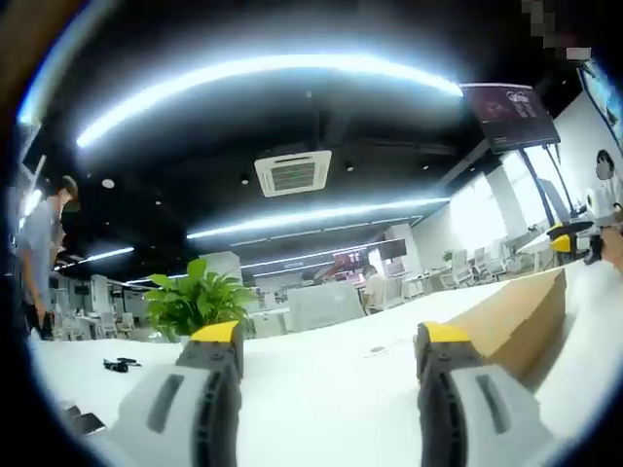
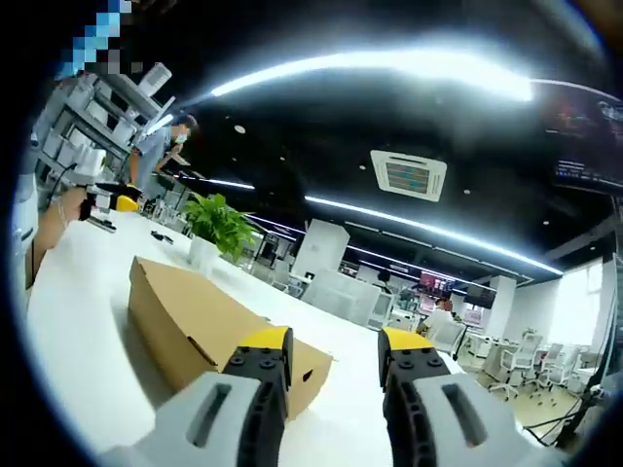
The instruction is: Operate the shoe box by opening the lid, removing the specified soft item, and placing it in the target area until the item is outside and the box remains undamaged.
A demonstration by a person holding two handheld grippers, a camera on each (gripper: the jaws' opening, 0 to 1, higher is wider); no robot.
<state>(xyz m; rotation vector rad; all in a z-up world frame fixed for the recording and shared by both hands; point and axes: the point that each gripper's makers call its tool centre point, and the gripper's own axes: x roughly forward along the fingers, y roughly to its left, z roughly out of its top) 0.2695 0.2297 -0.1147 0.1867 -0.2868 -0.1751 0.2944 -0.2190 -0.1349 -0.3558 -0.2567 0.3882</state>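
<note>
Since the shoe box [image 2: 209,331] lies closed on the white table [image 2: 73,321], with its lid down and the soft item out of sight inside, the main risk is to the cardboard itself. In the right gripper view it sits just ahead of the right gripper [image 2: 333,352], running from beside the left-hand jaw tip away toward the potted plant [image 2: 222,226]. In the left gripper view the same box [image 1: 514,319] lies just beside the right-hand jaw of the left gripper [image 1: 332,342]. Both grippers stand with jaws apart and nothing between them.

A jaw pushed in at the wrong seam, or closed hard on the thin lid edge, could crease or tear the board, and I judge the corner nearest the right gripper the most exposed. Lifting the lid with one tool while the body is unheld could tip or slide the whole box across the smooth top. Where the lid hinges cannot be told from these views, so prying from the wrong side is a real chance.

As for room, bare tabletop lies all around the box, wide in front of the left gripper. Farther off lie small dark objects [image 1: 121,365] and the plant [image 1: 198,302], well apart from the box. The table edge by the person [image 2: 161,146] at the far end is distant. No target area can be made out
</note>
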